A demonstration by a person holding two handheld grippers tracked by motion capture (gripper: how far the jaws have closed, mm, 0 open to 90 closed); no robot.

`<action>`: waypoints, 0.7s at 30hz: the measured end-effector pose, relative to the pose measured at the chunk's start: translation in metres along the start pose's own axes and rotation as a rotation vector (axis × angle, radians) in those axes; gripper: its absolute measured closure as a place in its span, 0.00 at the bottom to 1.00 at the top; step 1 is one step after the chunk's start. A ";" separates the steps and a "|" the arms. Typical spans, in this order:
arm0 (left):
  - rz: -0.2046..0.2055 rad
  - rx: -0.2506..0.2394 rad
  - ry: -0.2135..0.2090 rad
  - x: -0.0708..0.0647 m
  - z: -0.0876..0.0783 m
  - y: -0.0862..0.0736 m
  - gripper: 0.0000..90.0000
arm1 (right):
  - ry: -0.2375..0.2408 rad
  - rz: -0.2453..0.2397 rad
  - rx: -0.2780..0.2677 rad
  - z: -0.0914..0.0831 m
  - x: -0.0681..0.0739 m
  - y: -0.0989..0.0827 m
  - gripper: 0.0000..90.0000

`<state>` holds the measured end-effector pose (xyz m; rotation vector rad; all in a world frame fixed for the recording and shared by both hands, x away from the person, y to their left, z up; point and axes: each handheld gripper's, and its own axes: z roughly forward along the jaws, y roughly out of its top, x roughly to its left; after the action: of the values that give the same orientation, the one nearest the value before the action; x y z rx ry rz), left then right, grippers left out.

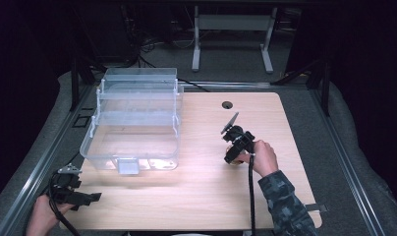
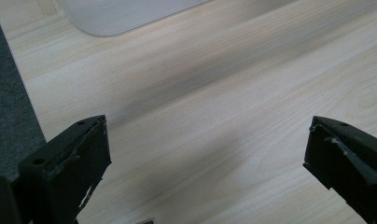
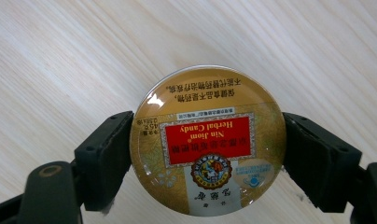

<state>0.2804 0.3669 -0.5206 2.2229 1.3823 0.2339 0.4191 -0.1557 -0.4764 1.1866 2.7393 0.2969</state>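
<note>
Right gripper (image 3: pixel 207 154) tilted down mid-worktop (image 1: pixel 206 196), jaws clamped on tin (image 3: pixel 208 140). Left gripper (image 2: pixel 207 158) low at near-left edge, jaws wide, empty. Bin (image 1: pixel 132 123) well apart.

A light wooden table (image 1: pixel 201 187) with rounded corners carries everything here, its grain running in pale streaks. Near its far edge is a small round cable hole (image 1: pixel 227 104), beyond the right gripper (image 1: pixel 234 147). A clear plastic storage box (image 1: pixel 132 123) with stepped tiers stands directly on the left part of the tabletop, ahead of the left gripper (image 1: pixel 91 198) and well off to the left of the right one; its rounded corner (image 2: pixel 116 18) shows at the top of the left gripper view. Bare wood lies under the left gripper, which sits at the near left corner of the table beside the grey floor (image 2: pixel 9 116).
</note>
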 end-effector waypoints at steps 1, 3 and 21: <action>0.001 -0.001 -0.002 0.000 0.000 0.000 0.00 | -0.028 0.006 0.011 -0.002 -0.002 -0.004 0.22; 0.002 -0.003 -0.001 0.001 -0.001 0.000 0.00 | -0.053 0.024 0.025 -0.005 -0.008 -0.013 0.22; -0.001 0.015 -0.004 0.009 -0.002 0.004 0.00 | -0.073 0.291 0.097 -0.008 -0.093 -0.110 0.22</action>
<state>0.2867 0.3741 -0.5180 2.2335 1.3874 0.2198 0.4030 -0.2991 -0.4896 1.5909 2.5422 0.1484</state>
